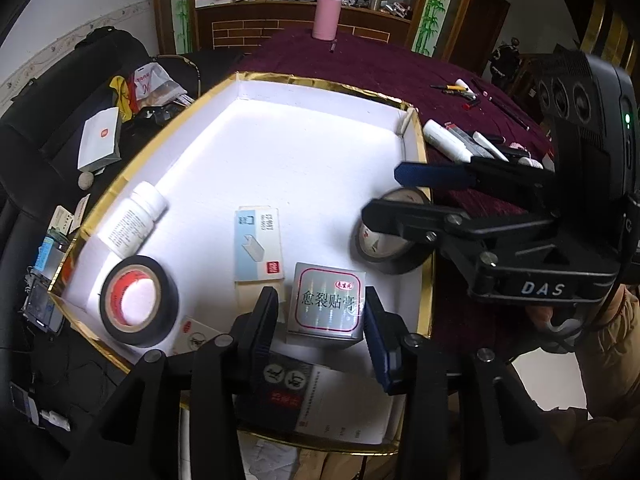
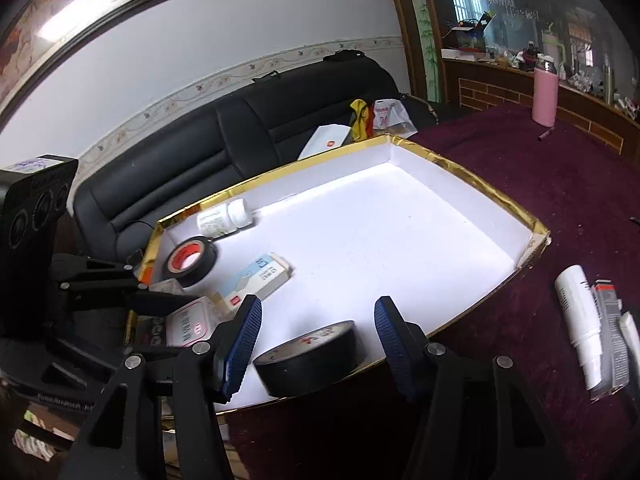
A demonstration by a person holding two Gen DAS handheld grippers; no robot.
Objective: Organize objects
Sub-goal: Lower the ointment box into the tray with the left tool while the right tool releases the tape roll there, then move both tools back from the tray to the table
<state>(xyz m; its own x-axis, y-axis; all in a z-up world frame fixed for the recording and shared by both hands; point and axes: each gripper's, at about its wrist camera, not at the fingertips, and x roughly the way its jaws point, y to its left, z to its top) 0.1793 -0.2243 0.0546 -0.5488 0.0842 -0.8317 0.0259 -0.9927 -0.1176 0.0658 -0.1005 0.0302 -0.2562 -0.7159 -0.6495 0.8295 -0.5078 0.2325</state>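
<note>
A white tray with a gold rim (image 1: pixel 320 82) lies on a maroon cloth. My left gripper (image 1: pixel 320 296) is open around a silver box with red-framed lettering (image 1: pixel 328 312), which rests on the tray floor. A gap shows beside its left finger. My right gripper (image 2: pixel 319 300) is open over a black tape roll (image 2: pixel 308 360) lying flat by the tray's near wall. A sliver of tray shows between the roll and the right finger. In the left wrist view the right gripper (image 1: pixel 380 191) reaches over that roll (image 1: pixel 384 248).
The tray also holds a second tape roll with a red core (image 1: pixel 138 300), a white pill bottle (image 1: pixel 134 220) and a pale blue box (image 1: pixel 258 248). Tubes and markers (image 2: pixel 580 320) lie on the cloth right of the tray. A pink flask (image 1: pixel 326 16) stands at the back. A black sofa (image 2: pixel 200 152) is on the left.
</note>
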